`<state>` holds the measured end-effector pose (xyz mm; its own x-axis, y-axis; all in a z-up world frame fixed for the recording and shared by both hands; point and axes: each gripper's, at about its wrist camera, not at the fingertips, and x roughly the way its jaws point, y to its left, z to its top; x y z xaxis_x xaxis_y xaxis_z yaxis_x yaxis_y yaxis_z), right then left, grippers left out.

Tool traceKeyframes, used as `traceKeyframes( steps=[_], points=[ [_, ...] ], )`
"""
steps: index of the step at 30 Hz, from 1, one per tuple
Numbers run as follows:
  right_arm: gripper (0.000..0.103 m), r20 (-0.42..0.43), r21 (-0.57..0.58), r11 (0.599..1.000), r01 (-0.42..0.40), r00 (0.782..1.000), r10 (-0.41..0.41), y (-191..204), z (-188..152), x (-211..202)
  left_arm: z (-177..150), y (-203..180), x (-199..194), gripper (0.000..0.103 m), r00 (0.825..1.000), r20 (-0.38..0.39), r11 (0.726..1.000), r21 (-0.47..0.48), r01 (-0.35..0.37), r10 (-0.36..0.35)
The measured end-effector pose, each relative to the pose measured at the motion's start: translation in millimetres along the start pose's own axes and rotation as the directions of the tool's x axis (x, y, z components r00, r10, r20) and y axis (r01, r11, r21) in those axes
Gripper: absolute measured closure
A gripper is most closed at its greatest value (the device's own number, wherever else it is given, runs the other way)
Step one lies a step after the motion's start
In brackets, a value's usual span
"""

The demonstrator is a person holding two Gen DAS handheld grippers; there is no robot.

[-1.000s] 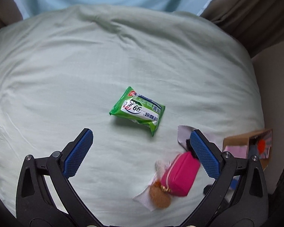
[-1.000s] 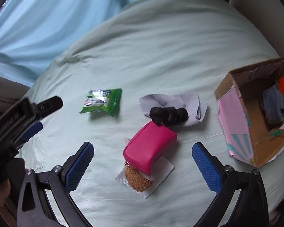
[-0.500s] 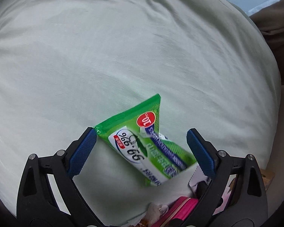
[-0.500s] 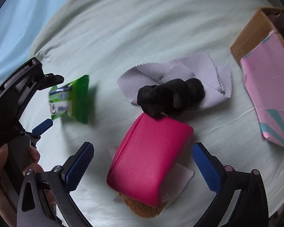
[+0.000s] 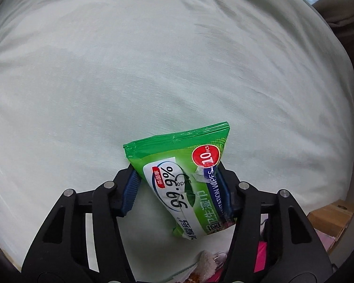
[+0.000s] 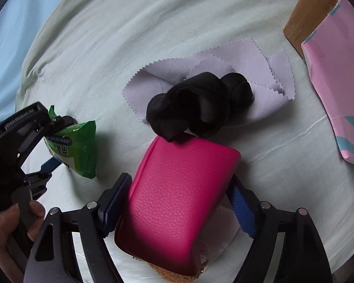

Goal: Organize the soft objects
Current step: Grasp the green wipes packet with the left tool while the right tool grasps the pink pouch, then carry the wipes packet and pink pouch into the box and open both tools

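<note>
The green wipes packet (image 5: 188,188) is clamped between the pads of the left gripper (image 5: 177,188), on the pale green bedsheet (image 5: 153,70). Just right of the packet, the pink pouch (image 6: 177,202) is squeezed by the right gripper (image 6: 179,202). Beyond the pouch, black socks (image 6: 200,108) lie on a lilac cloth (image 6: 212,70).

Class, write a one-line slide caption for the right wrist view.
Right tool closes around the pink pouch on the bed; left tool grips a green wipes pack.
</note>
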<state>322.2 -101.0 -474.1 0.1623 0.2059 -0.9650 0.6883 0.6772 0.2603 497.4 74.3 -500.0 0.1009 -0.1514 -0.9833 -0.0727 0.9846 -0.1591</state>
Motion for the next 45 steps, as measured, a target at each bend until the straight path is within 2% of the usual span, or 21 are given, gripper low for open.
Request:
traceKeyframes(
  steps=[8,11,16,21,26,32,37,45],
  points=[
    [0.054,0.005,-0.035,0.999,-0.025,1.0,0.025,-1.1,-7.9,-8.3,-16.1,1.2,-11.8,0.063,1.0,0.002,1.0,0.016,0.015,-0.015],
    [0.059,0.01,-0.026,0.998,-0.05,0.999,0.05,-4.5,-12.4,-16.6,-22.8,1.7,-25.7,0.064,1.0,0.019,1.0,0.015,0.023,-0.023],
    [0.06,0.045,-0.028,0.995,-0.094,0.994,0.095,-13.5,-19.9,-43.8,-35.6,-3.4,-58.3,0.065,0.998,0.057,0.999,0.02,0.035,-0.036],
    [0.06,0.088,-0.067,0.991,-0.12,0.988,0.126,-16.5,-29.3,-78.1,-41.8,12.1,-115.8,0.065,0.992,0.107,0.998,0.023,0.057,-0.06],
    [0.06,0.143,-0.117,0.982,-0.148,0.976,0.164,-17.2,-46.5,-126.1,-70.4,29.8,-184.5,0.065,0.982,0.167,0.996,0.04,0.078,-0.084],
    [0.06,0.213,-0.181,0.967,-0.181,0.952,0.218,-18.6,-66.6,-186.5,-103.0,19.5,-245.6,0.065,0.964,0.234,0.992,0.067,0.111,-0.124],
    [0.06,0.283,-0.261,0.948,-0.18,0.925,0.253,-31.2,-82.0,-244.9,-137.7,-8.5,-287.9,0.065,0.947,0.268,0.982,0.121,0.147,-0.175],
    [0.06,0.374,-0.326,0.93,-0.169,0.88,0.292,-75.0,-76.9,-321.7,-196.4,-74.6,-331.8,0.065,0.927,0.292,0.962,0.21,0.178,-0.235]
  ],
)
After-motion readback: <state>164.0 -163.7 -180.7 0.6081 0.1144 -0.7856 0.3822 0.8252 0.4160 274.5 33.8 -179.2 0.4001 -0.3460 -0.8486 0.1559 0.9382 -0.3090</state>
